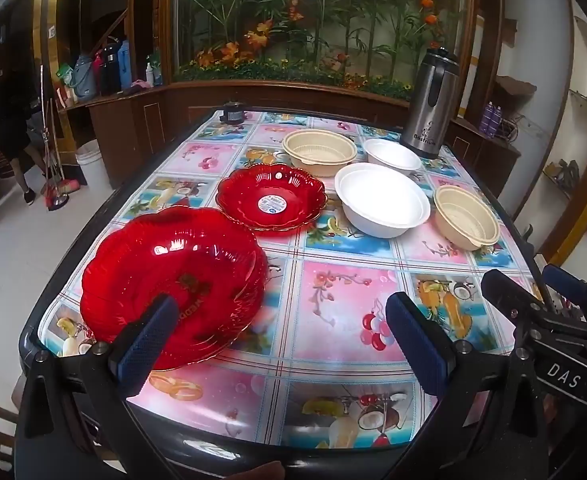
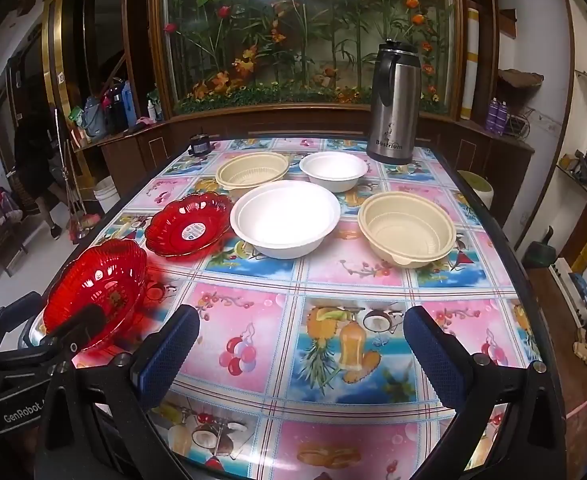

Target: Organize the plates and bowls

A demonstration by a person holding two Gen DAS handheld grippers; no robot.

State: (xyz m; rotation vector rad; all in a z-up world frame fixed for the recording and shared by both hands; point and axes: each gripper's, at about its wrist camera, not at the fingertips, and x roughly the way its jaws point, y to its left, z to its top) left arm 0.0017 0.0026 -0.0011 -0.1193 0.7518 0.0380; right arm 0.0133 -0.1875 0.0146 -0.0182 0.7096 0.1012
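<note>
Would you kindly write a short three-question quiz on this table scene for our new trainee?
1. True or false: the left gripper and right gripper are both open and hold nothing.
2. How many red plates, white bowls and beige bowls stand on the table?
3. Which dish lies nearest the flask: A) the near red plate, B) the small white bowl, C) the large white bowl?

Key:
1. True.
2. Two red plates, the far one bearing a sticker; two white bowls; two beige bowls.
3. B.
</note>
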